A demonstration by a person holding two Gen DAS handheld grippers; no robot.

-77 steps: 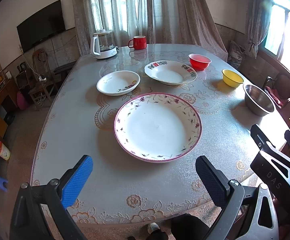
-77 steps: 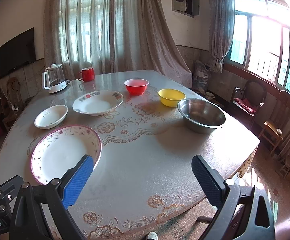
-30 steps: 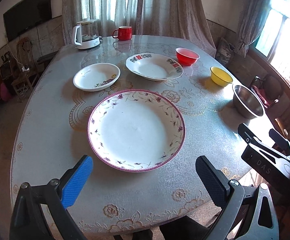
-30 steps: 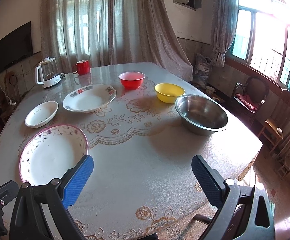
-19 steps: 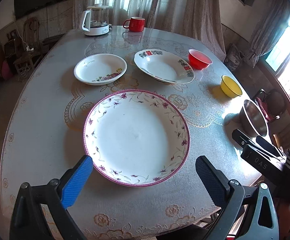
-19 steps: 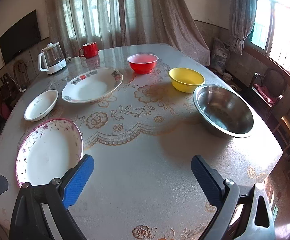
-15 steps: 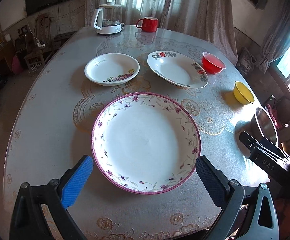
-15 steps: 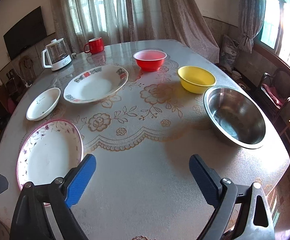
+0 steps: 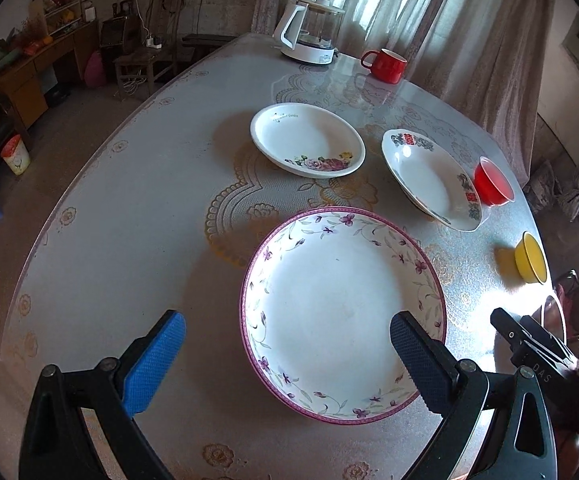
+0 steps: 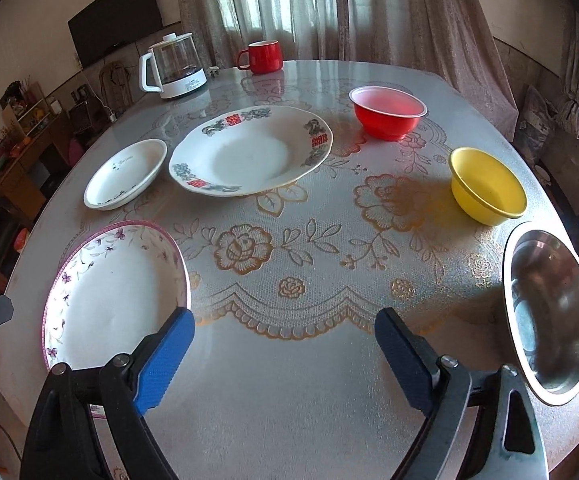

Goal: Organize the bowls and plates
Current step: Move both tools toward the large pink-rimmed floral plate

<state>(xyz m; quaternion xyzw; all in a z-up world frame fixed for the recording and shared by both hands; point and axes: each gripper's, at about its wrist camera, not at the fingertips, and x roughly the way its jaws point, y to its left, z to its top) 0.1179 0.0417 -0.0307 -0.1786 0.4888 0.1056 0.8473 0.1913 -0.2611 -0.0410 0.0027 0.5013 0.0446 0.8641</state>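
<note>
Your left claw (image 9: 287, 354) hangs spread wide over the near rim of the purple-edged floral plate (image 9: 343, 312), pads clear of the glazed ceramic. Your right claw (image 10: 283, 354) is narrowing, nothing between its ribbed blue pads but bare surface (image 10: 289, 380), a pebbled sheet over gold lace. Further back: small white dish (image 10: 126, 173), scalloped plate with red characters (image 10: 251, 150), round red plastic bowl (image 10: 387, 112), yellow bowl (image 10: 487, 186). Shiny steel bowl (image 10: 549, 312) sits at your right edge
</note>
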